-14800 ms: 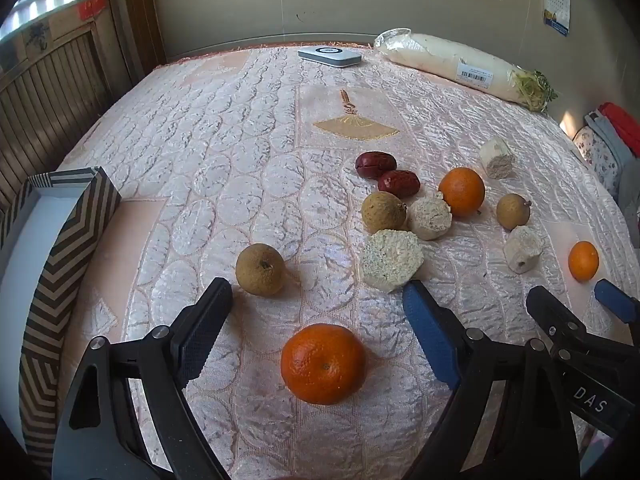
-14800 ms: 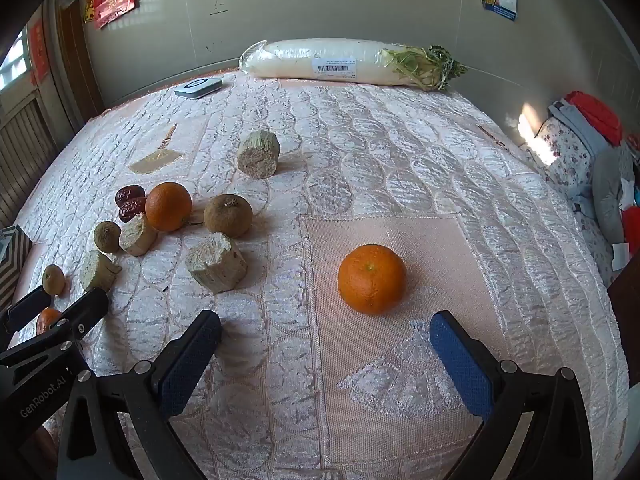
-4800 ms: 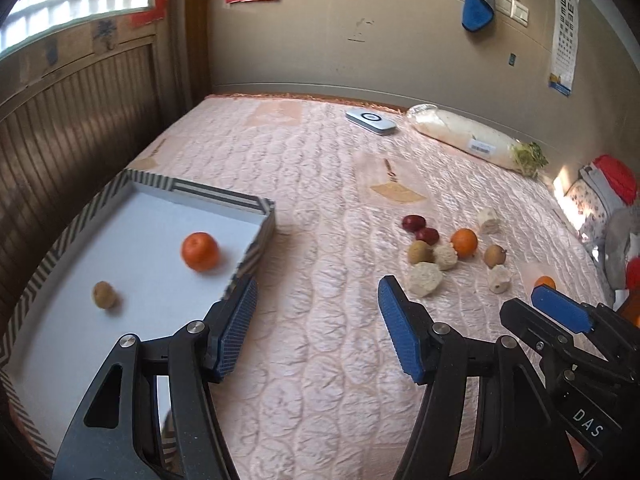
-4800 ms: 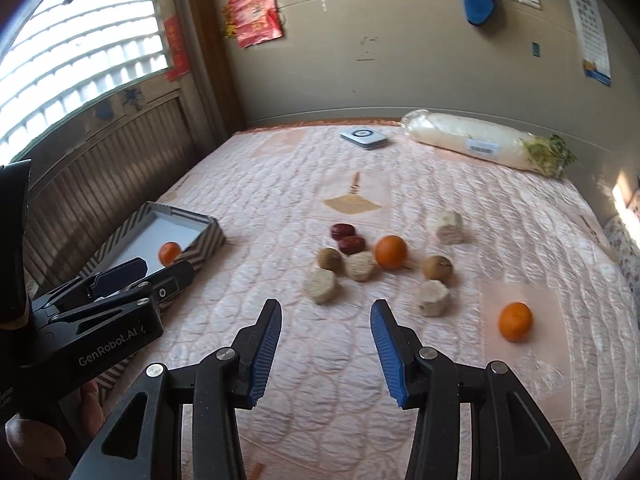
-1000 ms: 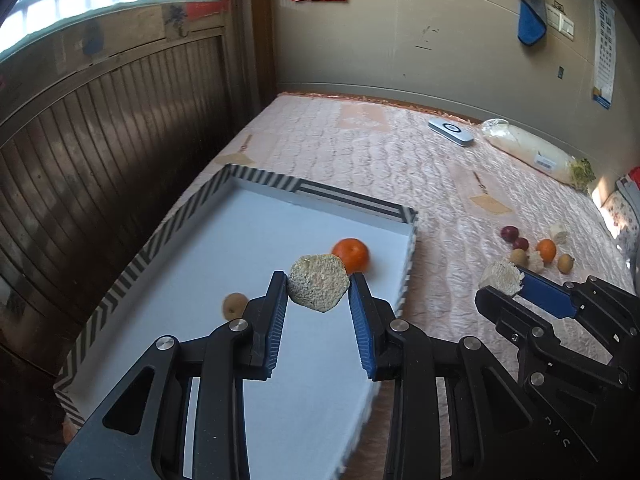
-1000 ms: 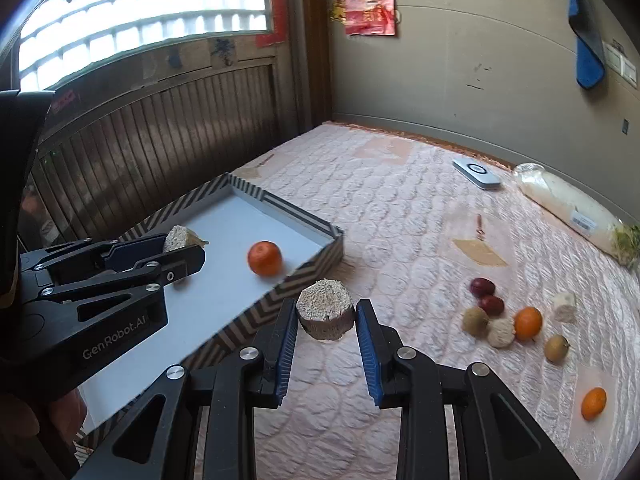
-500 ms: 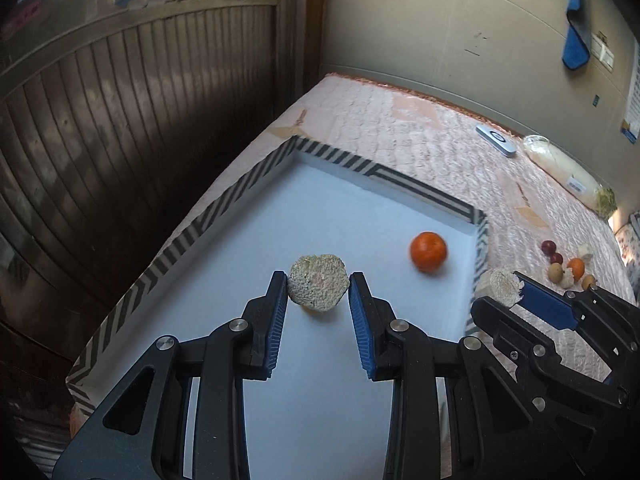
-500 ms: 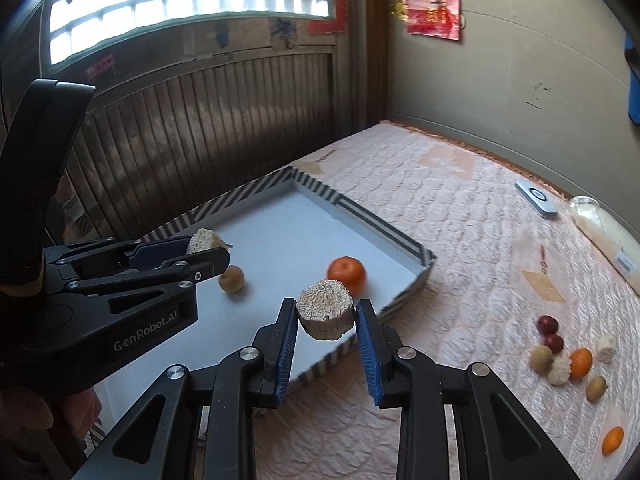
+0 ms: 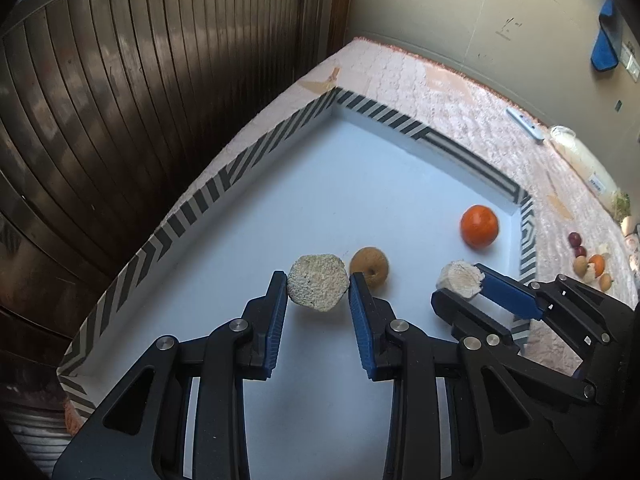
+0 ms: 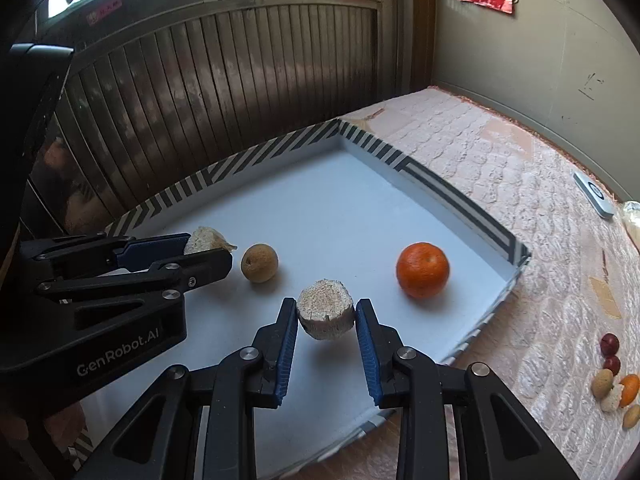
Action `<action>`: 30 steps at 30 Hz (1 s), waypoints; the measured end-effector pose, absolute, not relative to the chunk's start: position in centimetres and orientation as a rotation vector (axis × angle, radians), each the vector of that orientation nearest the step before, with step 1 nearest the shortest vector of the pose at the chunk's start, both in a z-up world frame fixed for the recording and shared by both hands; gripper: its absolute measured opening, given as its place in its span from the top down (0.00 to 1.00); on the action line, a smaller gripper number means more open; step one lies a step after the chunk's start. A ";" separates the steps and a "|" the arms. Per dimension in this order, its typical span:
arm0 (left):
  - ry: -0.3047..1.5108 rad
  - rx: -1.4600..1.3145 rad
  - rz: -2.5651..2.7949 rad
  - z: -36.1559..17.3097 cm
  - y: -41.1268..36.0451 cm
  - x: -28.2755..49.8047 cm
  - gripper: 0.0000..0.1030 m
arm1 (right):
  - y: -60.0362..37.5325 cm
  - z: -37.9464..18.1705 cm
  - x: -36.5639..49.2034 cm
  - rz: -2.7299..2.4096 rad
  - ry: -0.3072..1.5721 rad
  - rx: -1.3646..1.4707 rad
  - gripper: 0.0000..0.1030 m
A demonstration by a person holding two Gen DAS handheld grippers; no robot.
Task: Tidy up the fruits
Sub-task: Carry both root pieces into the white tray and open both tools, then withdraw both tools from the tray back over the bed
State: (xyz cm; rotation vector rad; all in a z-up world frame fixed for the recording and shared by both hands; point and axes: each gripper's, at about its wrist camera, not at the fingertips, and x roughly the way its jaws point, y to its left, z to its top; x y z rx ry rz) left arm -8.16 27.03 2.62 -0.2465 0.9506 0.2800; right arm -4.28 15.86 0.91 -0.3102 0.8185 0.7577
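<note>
Your left gripper [image 9: 318, 290] has its jaws closed on a pale, rough chunk [image 9: 318, 288], clamped from both sides and held above the white floor of the tray [image 9: 224, 176], in the part nearer its striped wall along the dark slatted panel [image 9: 120, 80]. Your right gripper [image 10: 326, 314] likewise has its jaws pressed shut on a second pale chunk [image 10: 326, 314], which hangs over the tray floor with its shadow below it, closer to the tray's near edge.

Inside the tray, a brown round fruit [image 9: 370, 266] lies just beyond your left jaws, between the two grippers, and an orange [image 10: 423, 270] sits near the tray's right wall, towards its right corner.

The tray rests on the bed [image 10: 500, 168], against the bed's left edge. Well apart from it, towards the bed's right side, the remaining fruits [image 10: 614, 380] lie in a loose cluster: two dark red ones, an orange one, tan ones and a pale chunk.
</note>
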 end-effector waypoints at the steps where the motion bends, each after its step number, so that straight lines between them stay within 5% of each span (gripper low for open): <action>1: 0.956 -0.247 0.279 2.5 27.0 -8.1 0.70 | 16.1 0.8 -4.3 0.761 0.823 -0.313 0.72; 9: 0.968 -0.244 0.291 2.4 27.0 -7.9 0.67 | 15.9 0.3 -3.9 0.791 0.840 -0.274 0.70; 14: 0.932 -0.246 0.304 3.0 26.8 -8.2 0.46 | 15.3 1.1 -4.6 0.773 0.812 -0.266 0.70; 30: 0.915 -0.263 0.201 3.5 21.4 -8.1 0.46 | 5.7 4.1 -6.0 0.612 0.749 -0.151 0.68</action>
